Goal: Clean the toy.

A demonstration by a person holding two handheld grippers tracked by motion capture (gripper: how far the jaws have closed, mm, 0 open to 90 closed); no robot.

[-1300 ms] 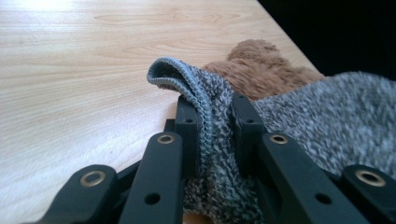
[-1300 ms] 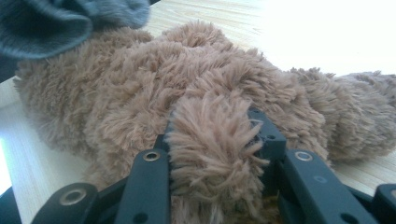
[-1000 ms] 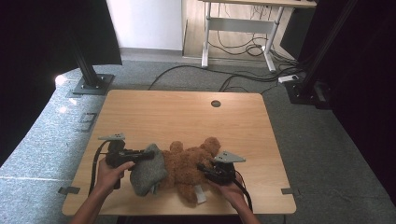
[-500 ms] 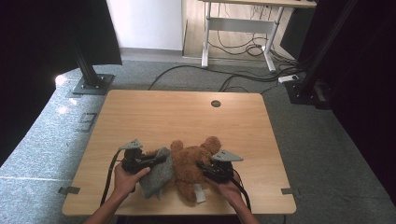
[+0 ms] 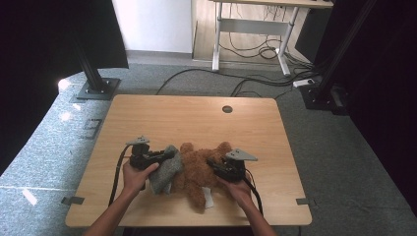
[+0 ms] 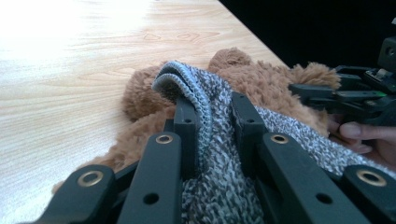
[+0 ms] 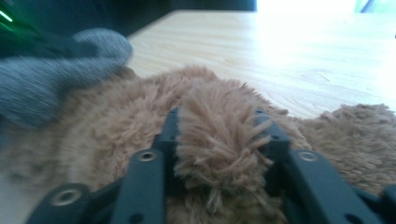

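Knitwear has shifted: against the picture a second back, my left gripper has carried the grey knitted garment in over the brown teddy bear, so I judge the dressing to be under way but the bear not yet clothed. The left jaws clamp a fold of the garment's ribbed hem, seen in the left gripper view. My right gripper has just been opening its jaws; a furry limb sits between them, apparently still pinched. The bear lies on the wooden table near its front edge, between both grippers.
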